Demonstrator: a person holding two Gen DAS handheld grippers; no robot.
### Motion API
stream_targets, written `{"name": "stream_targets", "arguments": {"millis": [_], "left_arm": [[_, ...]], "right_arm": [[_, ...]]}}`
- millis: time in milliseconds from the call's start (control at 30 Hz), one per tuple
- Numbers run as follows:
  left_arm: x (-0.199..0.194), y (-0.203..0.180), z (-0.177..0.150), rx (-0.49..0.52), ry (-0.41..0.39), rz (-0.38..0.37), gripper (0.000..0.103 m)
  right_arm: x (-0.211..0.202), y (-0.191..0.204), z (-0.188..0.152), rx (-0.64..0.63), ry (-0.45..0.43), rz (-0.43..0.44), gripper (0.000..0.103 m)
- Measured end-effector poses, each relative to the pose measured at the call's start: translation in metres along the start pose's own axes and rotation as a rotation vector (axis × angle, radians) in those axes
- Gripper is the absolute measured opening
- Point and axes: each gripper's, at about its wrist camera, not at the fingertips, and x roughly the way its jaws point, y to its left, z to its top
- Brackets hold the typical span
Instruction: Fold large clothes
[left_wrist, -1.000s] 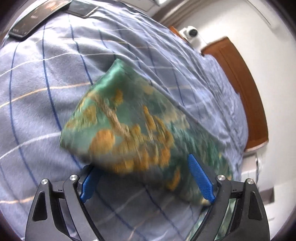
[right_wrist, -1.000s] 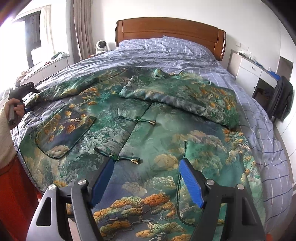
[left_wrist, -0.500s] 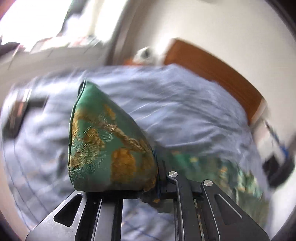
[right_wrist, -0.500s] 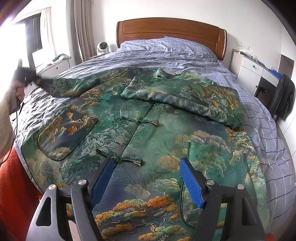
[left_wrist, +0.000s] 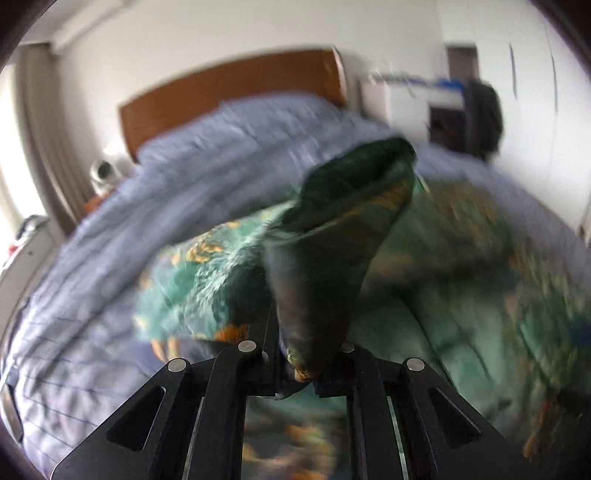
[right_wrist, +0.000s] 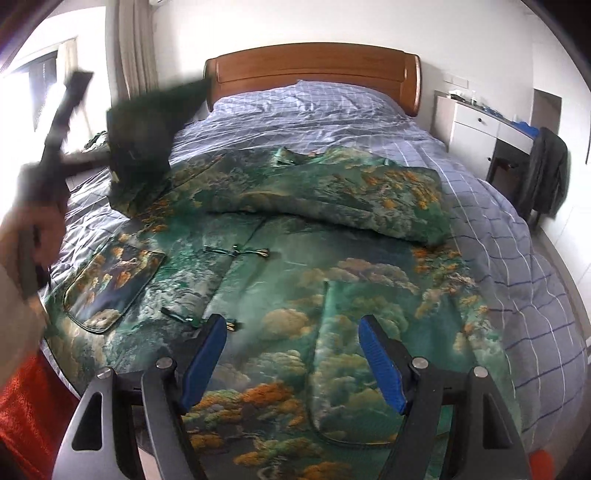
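Garment: a large green brocade jacket (right_wrist: 295, 295) with orange-gold trees, pale clouds and knotted frog fastenings (right_wrist: 236, 253), spread front-up across the bed (right_wrist: 517, 295); a darker patch pocket (right_wrist: 110, 284) sits on one front panel.
Far sleeve: folded in over the chest, lying flat near the collar.
Near sleeve: the sleeve (left_wrist: 332, 251) is lifted clear of the bedding, its cuff end blurred, dark lining showing.
Left gripper: the left gripper (left_wrist: 308, 373) has its jaws pinched tight on the sleeve's cuff edge; they have just been closing, with the cloth between them. A hand (right_wrist: 33, 236) holds the tool's handle at the bed's side.
Right gripper: the right gripper (right_wrist: 291, 354) hovers above the jacket's lower front, blue pads wide apart, nothing between them.
Setting: blue checked duvet, wooden headboard (right_wrist: 314, 70), white bedside cabinet (right_wrist: 476, 129).
Writing: none legible.
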Motion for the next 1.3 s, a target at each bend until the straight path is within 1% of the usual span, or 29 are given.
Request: {"name": "stream_targets", "arguments": {"millis": [33,67,100,133,167,233,300,367,433,467,500,533,567,667,700,767,867,933,967,1000,1033,1100,1133,1200,1300], "left_arm": [[0.011,-0.012,-0.006,0.021,0.039,-0.003,0.022],[0.021,-0.023,-0.014,0.046,0.077,-0.01,0.041],[0.028,-0.032,-0.022,0.068,0.114,-0.018,0.063],[0.03,-0.038,-0.031,0.083,0.136,-0.019,0.069],[0.026,-0.04,-0.037,0.093,0.139,-0.022,0.072],[0.01,-0.04,-0.051,0.12,0.144,-0.058,0.076],[-0.011,-0.035,-0.061,0.121,0.137,-0.084,0.083],[-0.034,-0.022,-0.07,0.093,0.127,-0.083,0.087],[-0.049,-0.016,-0.079,0.053,0.12,-0.079,0.087],[-0.054,-0.011,-0.082,0.021,0.119,-0.079,0.087],[-0.059,-0.005,-0.086,-0.018,0.117,-0.08,0.087],[-0.063,0.002,-0.089,-0.062,0.114,-0.083,0.087],[-0.063,0.008,-0.091,-0.098,0.111,-0.088,0.087],[-0.066,0.028,-0.101,-0.213,0.116,-0.108,0.09],[-0.064,0.031,-0.103,-0.231,0.121,-0.108,0.09],[-0.059,0.037,-0.109,-0.256,0.133,-0.101,0.09],[-0.053,0.044,-0.118,-0.288,0.163,-0.106,0.09],[-0.053,0.046,-0.121,-0.302,0.165,-0.116,0.09],[-0.055,0.046,-0.121,-0.302,0.161,-0.119,0.09],[-0.056,0.046,-0.122,-0.3,0.155,-0.12,0.09],[-0.059,0.046,-0.124,-0.297,0.149,-0.12,0.09],[-0.062,0.045,-0.127,-0.296,0.148,-0.12,0.09],[-0.065,0.045,-0.131,-0.297,0.15,-0.119,0.09],[-0.065,0.048,-0.134,-0.309,0.155,-0.121,0.09],[-0.064,0.054,-0.135,-0.333,0.151,-0.129,0.09]], "right_arm": [[0.001,-0.004,-0.001,0.013,0.006,-0.001,0.076],[0.003,-0.006,-0.002,0.024,0.012,0.002,0.076],[0.004,-0.009,-0.002,0.033,0.018,0.007,0.076],[0.006,-0.011,0.0,0.042,0.023,0.014,0.076],[0.007,-0.014,0.001,0.052,0.025,0.024,0.076],[0.01,-0.02,0.008,0.083,0.028,0.058,0.076],[0.015,-0.027,0.019,0.129,0.03,0.112,0.076],[0.028,-0.036,0.036,0.214,0.044,0.21,0.076],[0.05,-0.042,0.053,0.338,0.077,0.35,0.076],[0.061,-0.041,0.058,0.384,0.096,0.407,0.076],[0.074,-0.039,0.064,0.428,0.122,0.468,0.076],[0.095,-0.034,0.07,0.489,0.17,0.558,0.076],[0.109,-0.029,0.072,0.527,0.203,0.598,0.076],[0.149,-0.017,0.071,0.656,0.32,0.644,0.076],[0.161,-0.012,0.068,0.697,0.356,0.652,0.076],[0.171,-0.004,0.063,0.728,0.382,0.656,0.076],[0.18,0.009,0.067,0.706,0.373,0.639,0.077],[0.185,0.014,0.069,0.693,0.361,0.635,0.076],[0.187,0.016,0.07,0.692,0.355,0.617,0.075],[0.188,0.017,0.07,0.698,0.352,0.604,0.072],[0.189,0.019,0.07,0.697,0.347,0.589,0.065],[0.189,0.028,0.071,0.655,0.353,0.535,0.016],[0.186,0.034,0.073,0.618,0.349,0.501,0.016],[0.173,0.042,0.081,0.575,0.32,0.491,0.013],[0.142,0.054,0.112,0.449,0.223,0.5,0.012]]}}
